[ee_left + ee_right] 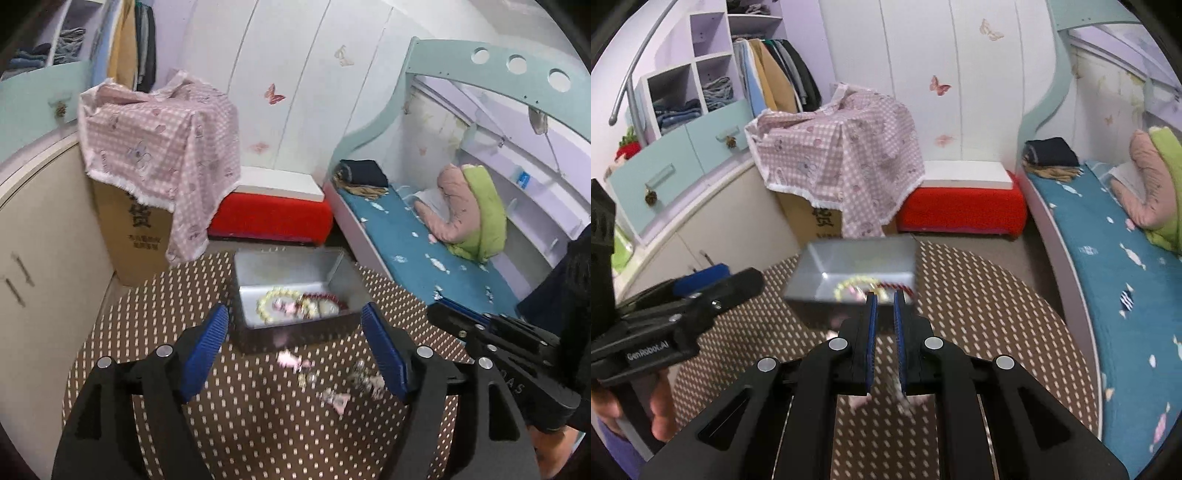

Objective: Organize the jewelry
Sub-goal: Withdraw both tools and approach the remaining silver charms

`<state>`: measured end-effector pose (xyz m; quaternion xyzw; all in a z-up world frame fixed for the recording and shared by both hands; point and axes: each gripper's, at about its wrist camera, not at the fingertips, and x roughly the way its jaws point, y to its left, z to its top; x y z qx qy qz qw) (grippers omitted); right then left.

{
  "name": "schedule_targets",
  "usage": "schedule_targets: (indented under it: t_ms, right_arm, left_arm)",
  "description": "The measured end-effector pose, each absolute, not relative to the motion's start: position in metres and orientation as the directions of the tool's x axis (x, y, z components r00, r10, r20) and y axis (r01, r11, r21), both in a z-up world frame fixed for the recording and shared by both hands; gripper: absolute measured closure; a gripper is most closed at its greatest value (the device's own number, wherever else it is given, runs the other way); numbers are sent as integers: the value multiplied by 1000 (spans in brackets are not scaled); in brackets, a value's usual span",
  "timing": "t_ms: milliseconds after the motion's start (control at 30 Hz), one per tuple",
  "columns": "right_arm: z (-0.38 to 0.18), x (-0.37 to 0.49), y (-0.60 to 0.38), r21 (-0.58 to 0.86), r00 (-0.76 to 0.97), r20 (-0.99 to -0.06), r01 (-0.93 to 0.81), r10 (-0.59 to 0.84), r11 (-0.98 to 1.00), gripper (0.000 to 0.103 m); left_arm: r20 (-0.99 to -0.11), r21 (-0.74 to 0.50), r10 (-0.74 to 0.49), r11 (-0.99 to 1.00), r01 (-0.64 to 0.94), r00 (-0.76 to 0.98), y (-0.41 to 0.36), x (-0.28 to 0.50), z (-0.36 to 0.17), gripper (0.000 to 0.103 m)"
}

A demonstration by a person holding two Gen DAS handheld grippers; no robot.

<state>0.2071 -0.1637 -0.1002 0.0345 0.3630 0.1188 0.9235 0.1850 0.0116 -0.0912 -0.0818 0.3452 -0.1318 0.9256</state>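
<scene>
A grey metal box [280,269] stands open on the brown dotted round table [258,424]. In it lie a pale bead bracelet [269,304] and a red bead bracelet [325,297]. Small pink and silver jewelry pieces [332,380] lie loose on the table in front of the box. My left gripper [295,332] is open, above the table just in front of the box. My right gripper [885,301] has its jaws nearly together, a narrow gap showing, near the box's front wall [827,310]; nothing shows between the tips. Pink pieces [862,400] show blurred below its fingers.
A cardboard box under a pink checked cloth [162,155] stands behind the table at the left. A red stool [273,218] is behind the grey box. A bed with a blue cover [417,251] runs along the right. A cabinet [44,258] is at the left.
</scene>
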Motion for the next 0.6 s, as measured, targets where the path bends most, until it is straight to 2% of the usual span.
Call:
schedule_targets:
  t_ms: [133,200,233,600]
  right_arm:
    - [-127,190,-180,159,683,-696,-154,221,975,91]
    - [-139,184,-186,161,677,-706,-137,211,977,67]
    - [-143,181,-189,160,680,-704,-128,204,979,42]
    - [-177,173,-214,179,653,-729,-105,204,978,40]
  left_arm:
    - [-647,-238,-280,958,160,709,4,173,-113,31]
    - [-666,-244,-283,957,156,690,-3,170,-125,31]
    - [-677,-235,-271,961,148,684,-7,169,-130,31]
    - [-759,-175,-197,980,97,620,-45,173,-180,31]
